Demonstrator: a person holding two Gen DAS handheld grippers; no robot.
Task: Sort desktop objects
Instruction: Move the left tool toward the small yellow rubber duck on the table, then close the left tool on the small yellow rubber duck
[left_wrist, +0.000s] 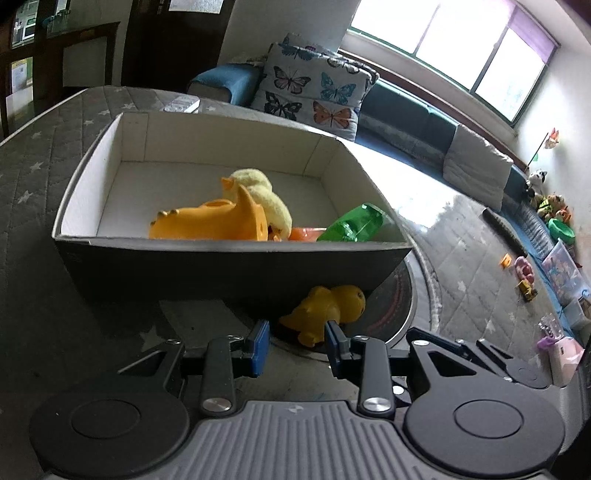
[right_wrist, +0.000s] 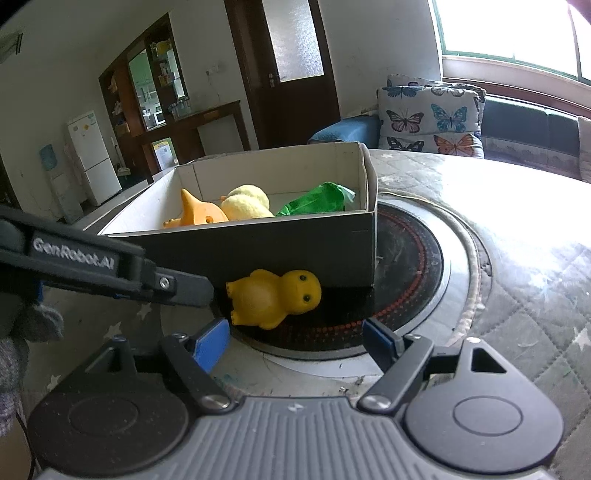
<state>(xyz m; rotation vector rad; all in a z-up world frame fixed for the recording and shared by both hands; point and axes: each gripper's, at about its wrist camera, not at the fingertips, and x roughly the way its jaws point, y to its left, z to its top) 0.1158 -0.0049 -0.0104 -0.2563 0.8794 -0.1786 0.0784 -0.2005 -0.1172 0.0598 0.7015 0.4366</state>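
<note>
A yellow rubber duck (right_wrist: 275, 297) lies on its side on the table against the near wall of a dark cardboard box (right_wrist: 280, 243). In the left wrist view the duck (left_wrist: 325, 312) lies just beyond my open left gripper (left_wrist: 297, 345), whose jaws stand apart on either side of its lower end. The box (left_wrist: 221, 269) holds an orange toy (left_wrist: 210, 221), a pale yellow plush (left_wrist: 262, 192) and a green toy (left_wrist: 351, 223). My right gripper (right_wrist: 295, 341) is open and empty, a little short of the duck. The left gripper's finger (right_wrist: 177, 284) reaches in from the left beside the duck.
A round black hob (right_wrist: 410, 266) is set into the table under the box's right end. A quilted star-pattern cloth (left_wrist: 44, 177) covers the table. Small toys (left_wrist: 524, 273) and a pink box (left_wrist: 565, 358) lie far right. A butterfly cushion (left_wrist: 314, 92) and sofa stand behind.
</note>
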